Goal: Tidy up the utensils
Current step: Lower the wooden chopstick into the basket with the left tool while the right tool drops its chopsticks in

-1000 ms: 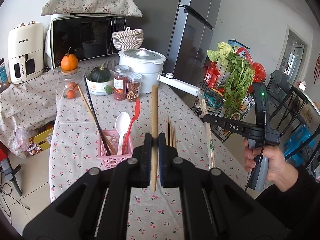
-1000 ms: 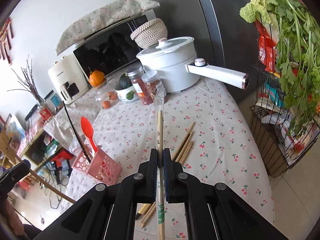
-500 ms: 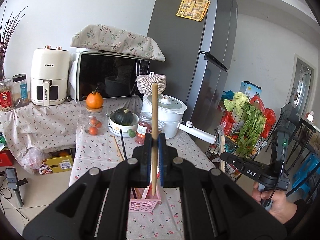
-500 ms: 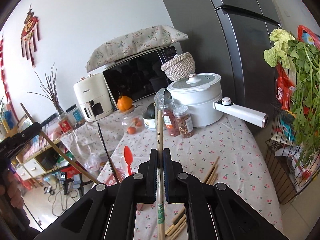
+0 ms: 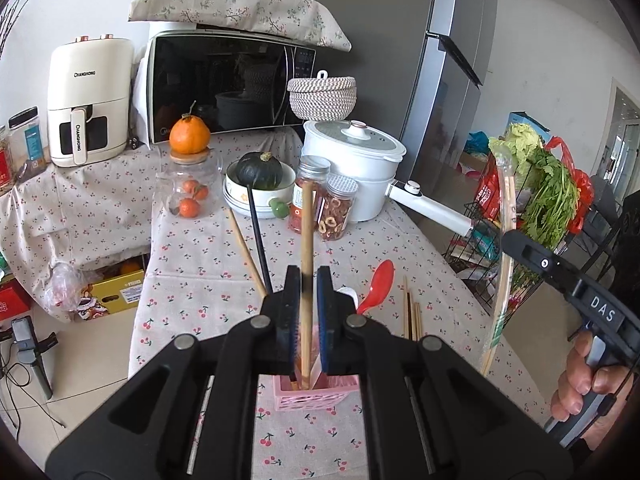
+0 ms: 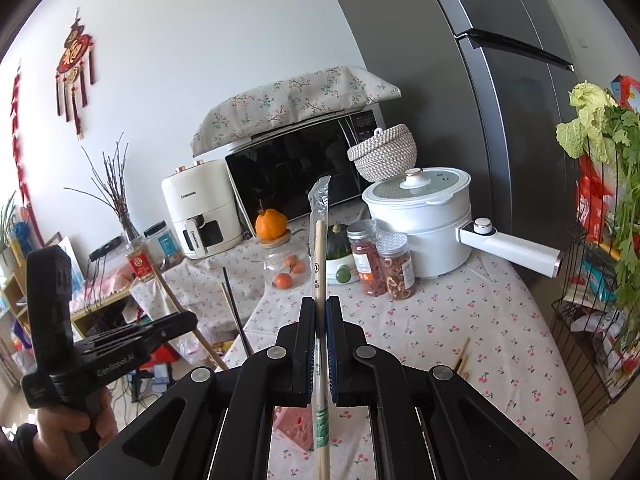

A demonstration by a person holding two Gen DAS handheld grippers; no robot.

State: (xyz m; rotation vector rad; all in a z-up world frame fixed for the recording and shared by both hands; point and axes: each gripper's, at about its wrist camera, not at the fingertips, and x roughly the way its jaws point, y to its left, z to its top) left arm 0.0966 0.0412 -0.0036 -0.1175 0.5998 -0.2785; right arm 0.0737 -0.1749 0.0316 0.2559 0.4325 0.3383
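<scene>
Wooden chopstick [image 5: 306, 280] upright btwn jaws of left gripper [image 5: 308, 300], lower tip down inside pink basket [image 5: 316, 394] on cherry-print tablecloth [image 5: 192, 252]; jaws slightly apart, gap visible on both sides of stick, so loose or no grip. In basket too: black chopstick [image 5: 258, 240], another wooden stick [image 5: 244, 248], red spoon [image 5: 376, 286] leaning out right of it. Loose chopsticks [image 5: 412, 312] flat on cloth just right of basket. Right gripper [image 6: 320, 344] clamped tight on wrapped chopsticks [image 6: 320, 264], held upright, well right of basket. Behind basket: spice jars [image 5: 324, 204], white pot [image 5: 352, 168], squash in bowl [image 5: 258, 172]
</scene>
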